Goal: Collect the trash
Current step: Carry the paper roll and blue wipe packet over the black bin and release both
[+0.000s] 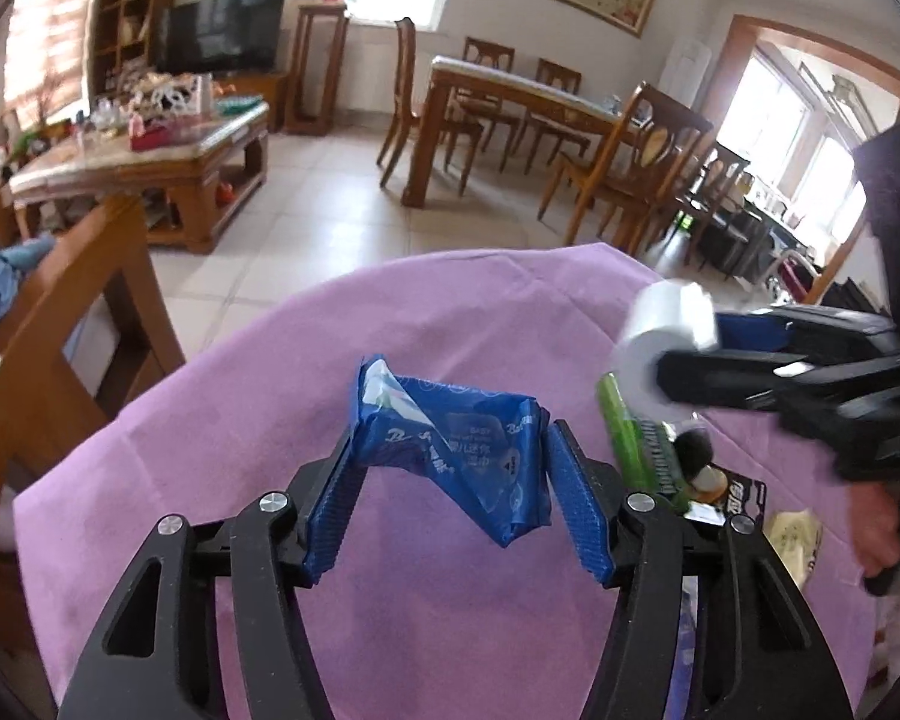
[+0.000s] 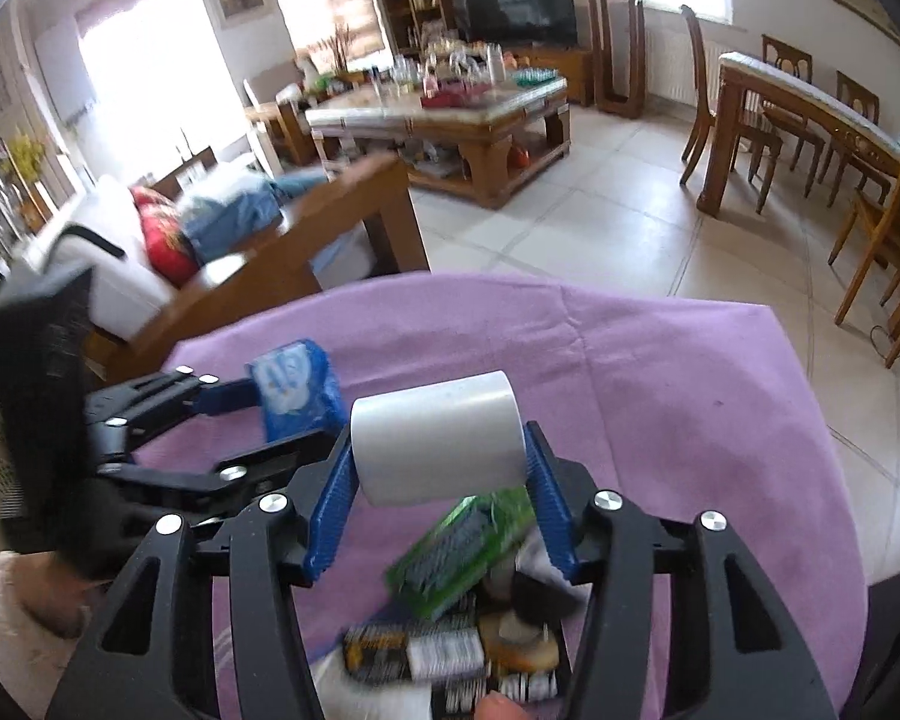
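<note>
The left tool (image 1: 450, 450) is shut partway, and its blue pads squeeze a crumpled blue wrapper (image 1: 456, 450) from both sides. The wrapper hangs above the purple surface (image 1: 222, 420), near its middle.

The right tool (image 2: 438, 468) is also shut partway, gripping a white roll (image 2: 438, 438) by its two ends, up in the air. The roll looks blurry in the left view.

Under the roll lies more trash in a pile: a green pack (image 2: 456, 546), some dark packs (image 2: 414, 654) and a round tan thing (image 2: 522, 642). They sit by the near right side of the surface.

The far edge of the surface curves round, with bare cloth all along it. Past that edge is open tiled floor (image 1: 306, 228). A wooden sofa arm (image 1: 78, 324) stands close to the left edge.
</note>
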{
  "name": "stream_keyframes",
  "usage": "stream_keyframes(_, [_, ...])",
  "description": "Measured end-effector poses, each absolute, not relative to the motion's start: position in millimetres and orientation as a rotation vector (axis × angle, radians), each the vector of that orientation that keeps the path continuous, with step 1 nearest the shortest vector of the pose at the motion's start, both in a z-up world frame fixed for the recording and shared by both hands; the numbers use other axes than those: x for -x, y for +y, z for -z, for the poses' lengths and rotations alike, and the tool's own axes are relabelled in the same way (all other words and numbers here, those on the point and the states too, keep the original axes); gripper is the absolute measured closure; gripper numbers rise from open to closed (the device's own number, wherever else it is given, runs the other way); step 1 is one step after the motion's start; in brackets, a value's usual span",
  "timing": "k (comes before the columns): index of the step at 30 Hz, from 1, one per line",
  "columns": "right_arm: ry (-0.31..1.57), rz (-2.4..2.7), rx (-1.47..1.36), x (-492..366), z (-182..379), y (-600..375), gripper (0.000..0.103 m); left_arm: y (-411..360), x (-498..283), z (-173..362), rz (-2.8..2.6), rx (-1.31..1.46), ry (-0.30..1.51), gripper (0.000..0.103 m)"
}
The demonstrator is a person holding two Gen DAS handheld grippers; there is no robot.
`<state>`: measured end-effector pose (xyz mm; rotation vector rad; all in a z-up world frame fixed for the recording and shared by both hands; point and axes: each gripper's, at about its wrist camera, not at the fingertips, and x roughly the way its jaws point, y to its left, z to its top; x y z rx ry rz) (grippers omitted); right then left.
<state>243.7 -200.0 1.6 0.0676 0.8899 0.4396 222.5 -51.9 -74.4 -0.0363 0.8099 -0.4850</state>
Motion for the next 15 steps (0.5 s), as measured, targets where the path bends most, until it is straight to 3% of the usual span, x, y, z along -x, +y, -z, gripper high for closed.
stream_keyframes(6, [0.673, -0.452, -0.225, -159.4, -45.6, -263.4, 0.05, -80.7, -155.6, 37.7, 0.539, 0.023, 0.691, 0.043])
stream_keyframes(15, [0.42, -0.269, -0.415, -47.8, -61.4, -385.0, 0.05, -188.0, -53.3, -18.2, 0.72, -0.08, 0.54, 0.043])
